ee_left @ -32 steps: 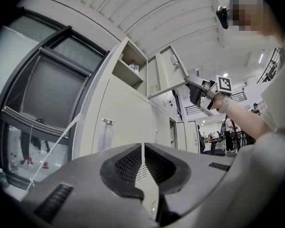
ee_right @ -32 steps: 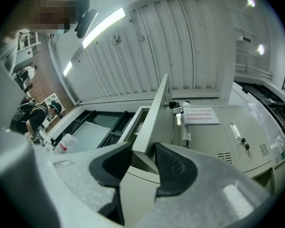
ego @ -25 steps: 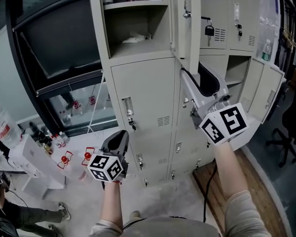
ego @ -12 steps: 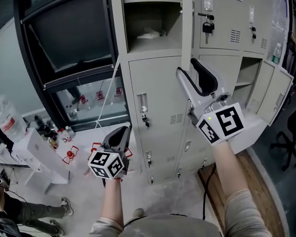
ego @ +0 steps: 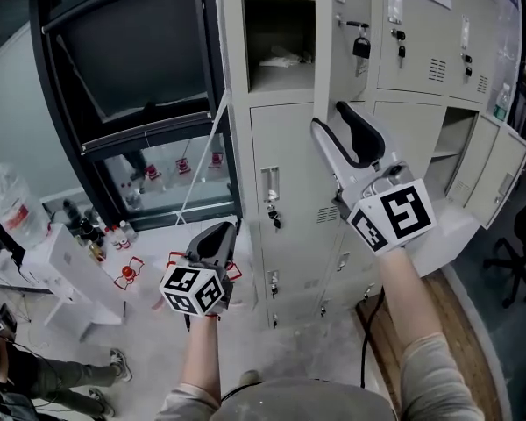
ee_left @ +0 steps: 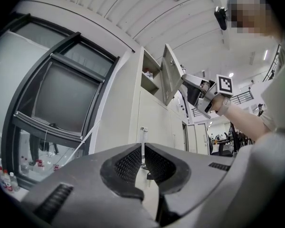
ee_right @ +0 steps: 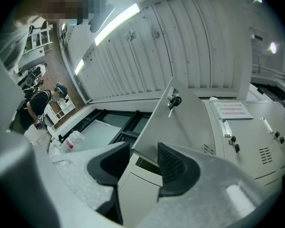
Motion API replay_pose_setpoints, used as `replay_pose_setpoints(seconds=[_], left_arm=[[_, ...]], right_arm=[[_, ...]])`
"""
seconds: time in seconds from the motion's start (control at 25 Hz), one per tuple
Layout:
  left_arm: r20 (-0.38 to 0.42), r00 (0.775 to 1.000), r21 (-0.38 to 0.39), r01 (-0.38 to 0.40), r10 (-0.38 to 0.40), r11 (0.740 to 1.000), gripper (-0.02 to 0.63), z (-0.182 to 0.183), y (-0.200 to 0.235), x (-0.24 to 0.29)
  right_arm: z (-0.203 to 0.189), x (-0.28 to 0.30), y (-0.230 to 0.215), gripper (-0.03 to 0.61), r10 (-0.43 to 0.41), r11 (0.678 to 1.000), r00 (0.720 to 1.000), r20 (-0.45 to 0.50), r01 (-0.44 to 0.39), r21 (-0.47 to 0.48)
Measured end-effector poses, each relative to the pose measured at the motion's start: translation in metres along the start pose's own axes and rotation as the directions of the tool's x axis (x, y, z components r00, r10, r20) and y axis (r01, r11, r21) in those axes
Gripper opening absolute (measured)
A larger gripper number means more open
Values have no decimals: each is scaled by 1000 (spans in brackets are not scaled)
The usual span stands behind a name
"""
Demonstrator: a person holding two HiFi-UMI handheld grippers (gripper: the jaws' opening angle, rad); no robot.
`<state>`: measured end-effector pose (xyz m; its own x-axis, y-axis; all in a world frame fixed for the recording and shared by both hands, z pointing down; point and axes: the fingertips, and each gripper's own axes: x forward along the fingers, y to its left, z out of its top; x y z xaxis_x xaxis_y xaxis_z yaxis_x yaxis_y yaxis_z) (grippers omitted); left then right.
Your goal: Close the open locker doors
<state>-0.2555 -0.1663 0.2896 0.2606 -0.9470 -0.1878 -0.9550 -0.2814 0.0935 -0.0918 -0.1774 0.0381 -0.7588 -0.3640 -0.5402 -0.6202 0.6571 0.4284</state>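
Note:
A bank of grey lockers fills the head view. One upper locker (ego: 280, 33) stands open, its door (ego: 329, 42) edge-on toward me with a padlock (ego: 361, 46) hanging beside it. My right gripper (ego: 340, 123) is raised to the door's lower edge. In the right gripper view its jaws (ee_right: 142, 163) are open, the door's (ee_right: 180, 122) lower corner lies between them, and a key (ee_right: 173, 100) hangs in the lock. My left gripper (ego: 217, 233) hangs low before the lower lockers, shut (ee_left: 143, 161) with only a thin slit and nothing in it.
A second locker door (ego: 500, 178) stands open at the right, beside an office chair (ego: 517, 261). A black-framed window (ego: 131, 60) is on the left, with small bottles (ego: 88, 231) and a large plastic bottle (ego: 9, 209) below it. A person (ego: 17, 380) crouches at the lower left.
The lockers have slid to the right in the head view and the open door looks more edge-on. The right gripper has stayed at the door's lower edge. The left gripper has barely moved.

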Motion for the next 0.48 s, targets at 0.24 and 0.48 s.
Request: replay_pose_setpoints(seconds=[0.24,0.48], left_arm=[[-14,1000,-6,7,-7,1000,17,-5,17,3],[-18,1000,-9,14,-14,1000,17,-6,34,8]], right_arm=[[-14,20,9,172,9,1000,1000,-7,-9,6],[-28,40,18,172,21,1000,1000,-20,-21,5]])
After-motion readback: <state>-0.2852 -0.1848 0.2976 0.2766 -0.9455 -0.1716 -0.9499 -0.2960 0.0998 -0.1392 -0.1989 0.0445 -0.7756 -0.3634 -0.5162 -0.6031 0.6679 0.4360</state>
